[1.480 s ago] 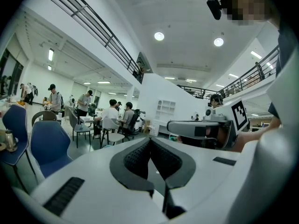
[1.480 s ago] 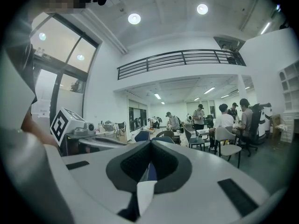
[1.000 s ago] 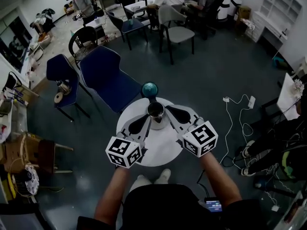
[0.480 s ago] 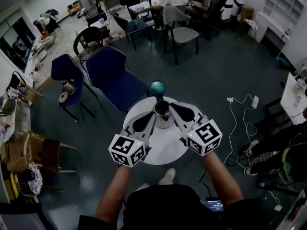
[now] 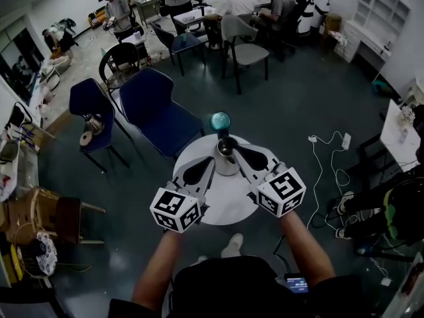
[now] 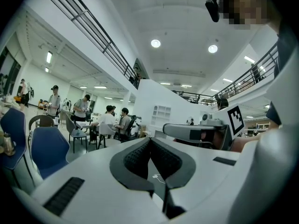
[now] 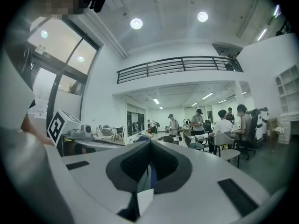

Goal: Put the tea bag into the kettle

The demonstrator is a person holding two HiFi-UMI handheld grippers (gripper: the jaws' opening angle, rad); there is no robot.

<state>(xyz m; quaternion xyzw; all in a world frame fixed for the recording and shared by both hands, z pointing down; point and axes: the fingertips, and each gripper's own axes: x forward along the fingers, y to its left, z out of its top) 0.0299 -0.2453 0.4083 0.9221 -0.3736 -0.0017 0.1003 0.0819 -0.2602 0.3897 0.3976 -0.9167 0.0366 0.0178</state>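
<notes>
Head view: kettle [image 5: 224,163] stands upright on the far half of the round white desk [image 5: 225,207], mouth open to the top. Your right gripper [image 5: 240,154] is the nearer one. Its tip sits at the right rim of the mouth, touching or just beside it, can't tell which. Left gripper [image 5: 204,167] is just beside the kettle's left wall, lower than the mouth, and I can't see contact.

Right gripper view: jaws closed narrow on a white paper piece [image 7: 145,202] wedged low between the pads. I take it for the tea bag or its tag. The rest is hidden, so its long axis can't be read. The kettle doesn't show in this view.

Left gripper view: jaws pressed together. A thin white thread [image 6: 157,177] lies in the gap behind the pads, can't tell if it's pinched.

Judgement: the tea bag is not in yet. The mouth lies just left and forward of your right tip, so shift it over the opening before letting go.
</notes>
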